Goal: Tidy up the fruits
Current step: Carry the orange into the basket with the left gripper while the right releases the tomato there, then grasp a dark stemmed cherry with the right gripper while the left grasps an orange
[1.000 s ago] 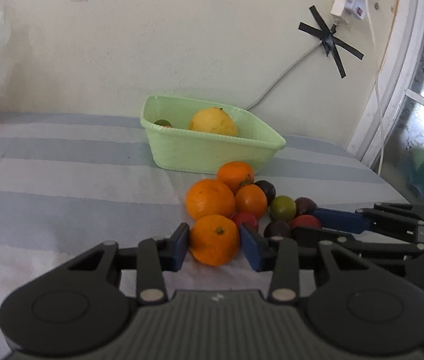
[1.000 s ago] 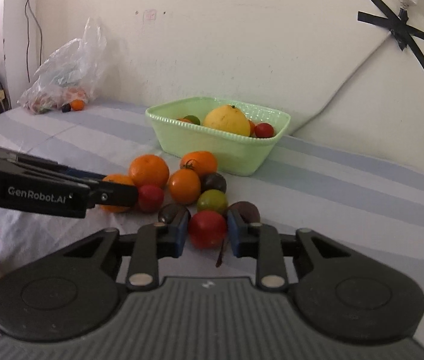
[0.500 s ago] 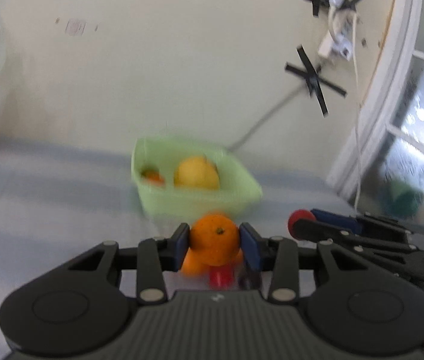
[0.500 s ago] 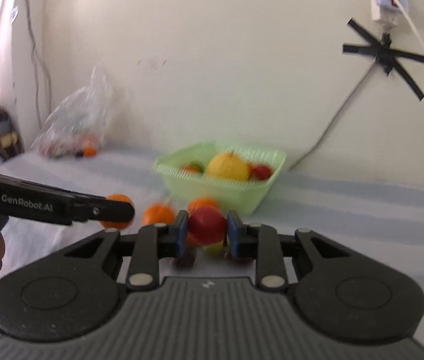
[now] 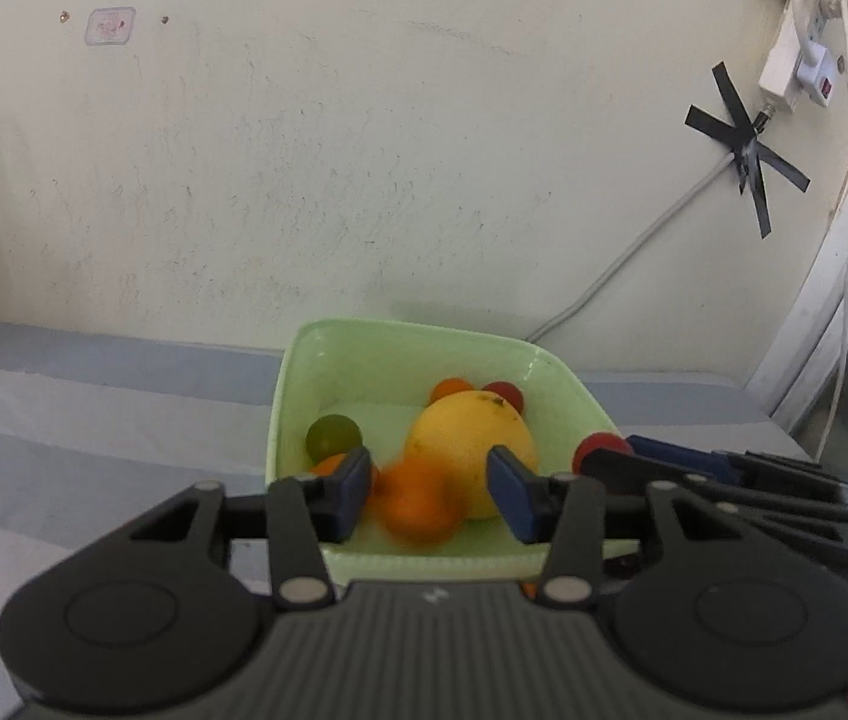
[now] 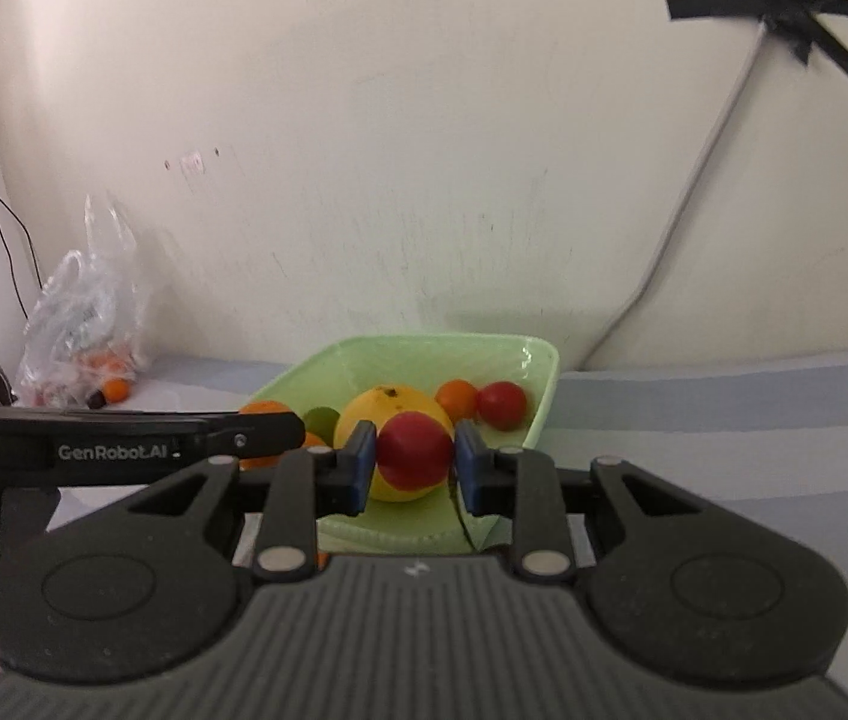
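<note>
A light green basket (image 5: 304,396) (image 6: 544,378) stands by the wall with a big yellow fruit (image 5: 472,438) (image 6: 364,414), a green fruit (image 5: 333,435) and small red and orange ones. My left gripper (image 5: 429,495) is open over the basket's near side; a blurred orange (image 5: 418,501) sits between its fingers, apart from both pads. My right gripper (image 6: 413,459) is shut on a red tomato (image 6: 413,459) (image 5: 598,447), held above the basket's near rim.
The basket stands on a blue-grey striped cloth (image 5: 94,432). A clear plastic bag (image 6: 82,330) with fruit lies at the far left by the wall. A taped cable (image 5: 628,258) runs down the wall behind the basket. Remaining loose fruit below the grippers is mostly hidden.
Both grippers lifted their fruit off the cloth and moved forward over the basket. The left gripper has opened and the orange is loose between its fingers. The right still grips the tomato.
</note>
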Tool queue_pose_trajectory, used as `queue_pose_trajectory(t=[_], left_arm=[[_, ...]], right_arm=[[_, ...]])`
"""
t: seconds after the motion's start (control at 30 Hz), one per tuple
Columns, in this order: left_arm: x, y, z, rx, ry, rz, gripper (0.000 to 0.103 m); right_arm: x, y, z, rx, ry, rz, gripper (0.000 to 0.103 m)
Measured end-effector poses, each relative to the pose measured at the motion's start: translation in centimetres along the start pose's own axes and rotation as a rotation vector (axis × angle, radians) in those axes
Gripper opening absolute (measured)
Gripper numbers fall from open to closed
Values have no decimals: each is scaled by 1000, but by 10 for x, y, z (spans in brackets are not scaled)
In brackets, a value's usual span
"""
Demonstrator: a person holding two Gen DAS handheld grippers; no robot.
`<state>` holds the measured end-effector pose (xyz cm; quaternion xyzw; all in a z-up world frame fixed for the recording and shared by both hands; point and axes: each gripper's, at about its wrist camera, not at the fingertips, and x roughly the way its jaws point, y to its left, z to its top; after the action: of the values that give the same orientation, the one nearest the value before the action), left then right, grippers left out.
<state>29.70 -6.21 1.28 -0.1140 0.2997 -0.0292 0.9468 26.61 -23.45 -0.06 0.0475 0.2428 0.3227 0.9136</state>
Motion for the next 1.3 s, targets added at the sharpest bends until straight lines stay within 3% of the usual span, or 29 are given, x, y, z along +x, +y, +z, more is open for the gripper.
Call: queue_pose_trajectory(t=[0.1, 0.43, 0.6, 0.7, 0.87, 0.93, 1.0, 1.07, 1.1, 1.13, 1.2, 1.3], left_arm=[[-6, -2, -2, 2, -20, -4, 60], [-64, 5, -21, -47, -96, -60, 60], [-75, 10, -49, -74, -44, -85, 62], [-75, 13, -62, -98, -10, -94, 73], [-70, 12, -67, -83, 11, -86, 74], [-65, 10, -67, -79, 17, -86, 77], [-61, 8, -68, -66, 24, -87, 77], [-56, 6, -71, -60, 35, -86, 71], [-52, 6, -72, -62, 43, -89, 63], [-48, 7, -73, -67, 52, -97, 53], [-42, 9, -75, -82, 71, -106, 43], [-44, 10, -78, -93, 66, -110, 42]], right_arm=[[-1, -4, 0, 27, 6, 6, 33], [-61, -29, 3, 110, -99, -28, 33], [-59, -42, -21, 116, -1, -52, 33], [-45, -41, -29, 96, 73, -39, 33], [-27, -26, -28, 10, 112, -34, 35], [-20, -21, -27, -16, 121, -36, 45], [-16, -16, -27, -45, 123, -51, 47], [-9, -13, -28, -61, 134, -55, 47], [-6, -14, -29, -62, 144, -52, 46], [-2, -14, -30, -63, 156, -54, 41], [-1, -14, -32, -67, 163, -69, 32], [-11, -15, -32, -55, 143, -73, 32]])
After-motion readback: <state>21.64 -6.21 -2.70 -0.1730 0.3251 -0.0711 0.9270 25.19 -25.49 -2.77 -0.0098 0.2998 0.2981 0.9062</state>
